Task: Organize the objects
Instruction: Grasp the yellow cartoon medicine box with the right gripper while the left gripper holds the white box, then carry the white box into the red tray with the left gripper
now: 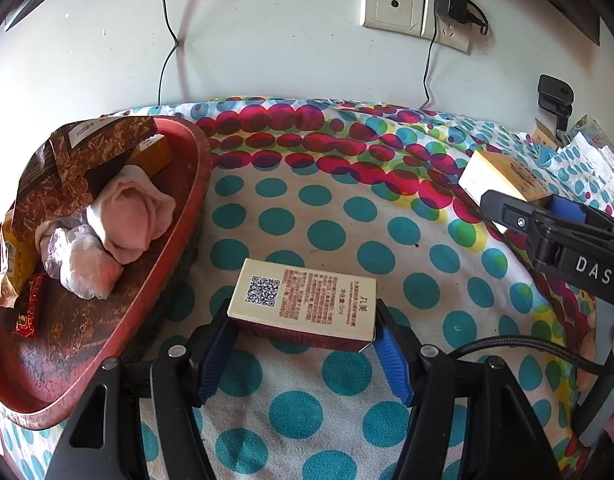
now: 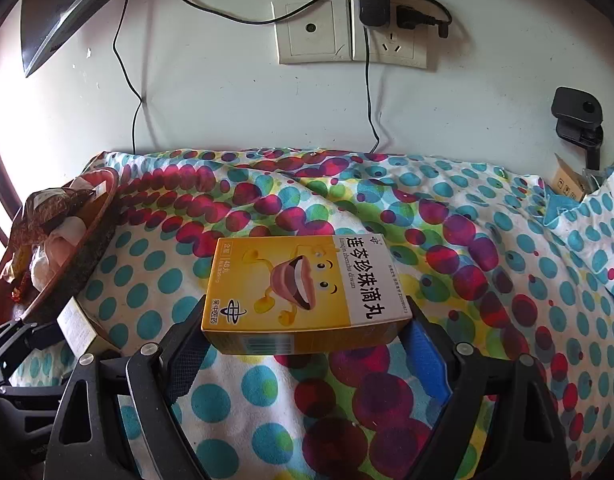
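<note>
- The yellow medicine box (image 2: pixel 303 292) sits crosswise between the jaws of the right gripper (image 2: pixel 307 344), lifted clear of the spotted bedspread (image 2: pixel 387 208). The jaws stand wide because the box is wide, with a pad against each end.
- The cream box (image 1: pixel 307 300), printed with a QR code and red text, is held the same way in the left gripper (image 1: pixel 303 356). Its jaws are narrower, and the blue pads pinch the box's two short ends.
- In the left wrist view the yellow box shows at 2 o'clock, with the right gripper's black frame just below it. In the right wrist view the cream box and left gripper sit at 8 o'clock.
- The red tray (image 1: pixel 195 200) lies at 9 o'clock in both views, propped on the bedding and tilted.
- It holds a brown patterned packet (image 1: pixel 87 148), a small orange-yellow box (image 1: pixel 155 156), a pink cloth bundle (image 1: pixel 135 208), a clear plastic wrap (image 1: pixel 79 264) and a small red sachet (image 1: pixel 27 312).
- My judgement is that both boxes are bound for the tray. The risks:
  - the two grippers are near each other and could collide if they head for the tray together;
  - the yellow box is gripped only at its ends, so a quick swing could twist it loose;
  - the tray is crowded and slanted on soft bedding, so a dropped box may slide or tip it.
</note>
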`<state>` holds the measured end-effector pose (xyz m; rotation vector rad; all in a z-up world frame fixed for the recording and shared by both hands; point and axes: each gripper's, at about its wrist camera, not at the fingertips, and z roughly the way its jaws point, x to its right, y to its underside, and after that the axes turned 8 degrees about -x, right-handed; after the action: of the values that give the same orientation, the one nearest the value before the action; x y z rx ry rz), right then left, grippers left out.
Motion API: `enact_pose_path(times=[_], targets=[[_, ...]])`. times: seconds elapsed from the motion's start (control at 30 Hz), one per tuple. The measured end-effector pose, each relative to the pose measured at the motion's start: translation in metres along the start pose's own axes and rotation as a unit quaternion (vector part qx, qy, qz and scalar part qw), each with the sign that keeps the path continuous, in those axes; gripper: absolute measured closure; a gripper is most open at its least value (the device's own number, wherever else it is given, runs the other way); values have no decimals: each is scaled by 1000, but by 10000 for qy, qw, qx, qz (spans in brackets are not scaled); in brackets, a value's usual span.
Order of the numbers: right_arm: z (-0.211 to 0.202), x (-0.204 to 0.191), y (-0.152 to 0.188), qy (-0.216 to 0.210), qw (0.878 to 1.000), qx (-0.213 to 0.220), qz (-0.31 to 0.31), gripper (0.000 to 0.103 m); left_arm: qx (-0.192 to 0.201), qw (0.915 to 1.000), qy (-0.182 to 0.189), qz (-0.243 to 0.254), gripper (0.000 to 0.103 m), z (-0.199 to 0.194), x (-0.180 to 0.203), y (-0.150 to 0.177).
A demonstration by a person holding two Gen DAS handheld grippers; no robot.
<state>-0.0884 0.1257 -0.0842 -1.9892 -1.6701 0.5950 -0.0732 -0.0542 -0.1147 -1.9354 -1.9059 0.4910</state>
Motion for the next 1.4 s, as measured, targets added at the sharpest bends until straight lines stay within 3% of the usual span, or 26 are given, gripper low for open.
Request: enact_pose_path(times=[0.13,0.33,0.57,0.67,1.1,1.4], targets=[[0,-1,-1,166,9999,7,21,17,-51,9998,156,-86,37,-3,0,0],[3,-2,-2,342,9994,-68,32,17,194,9997,101,85,37,-20,6,-1],[7,2,-3,372,9991,-135,165,16,270,9987,341,252,37,-36,0,-8],[10,7,-3,325,9988,-222,283,16,458,9980,277,347,37,-48,-4,-11],[14,11,-3,286,9985,-311,362,16,563,9960,-300,-622,37,-56,-76,-22],[15,9,-3,299,9984,-340,346,16,442,9952,-306,-821,37,-54,-122,-19]])
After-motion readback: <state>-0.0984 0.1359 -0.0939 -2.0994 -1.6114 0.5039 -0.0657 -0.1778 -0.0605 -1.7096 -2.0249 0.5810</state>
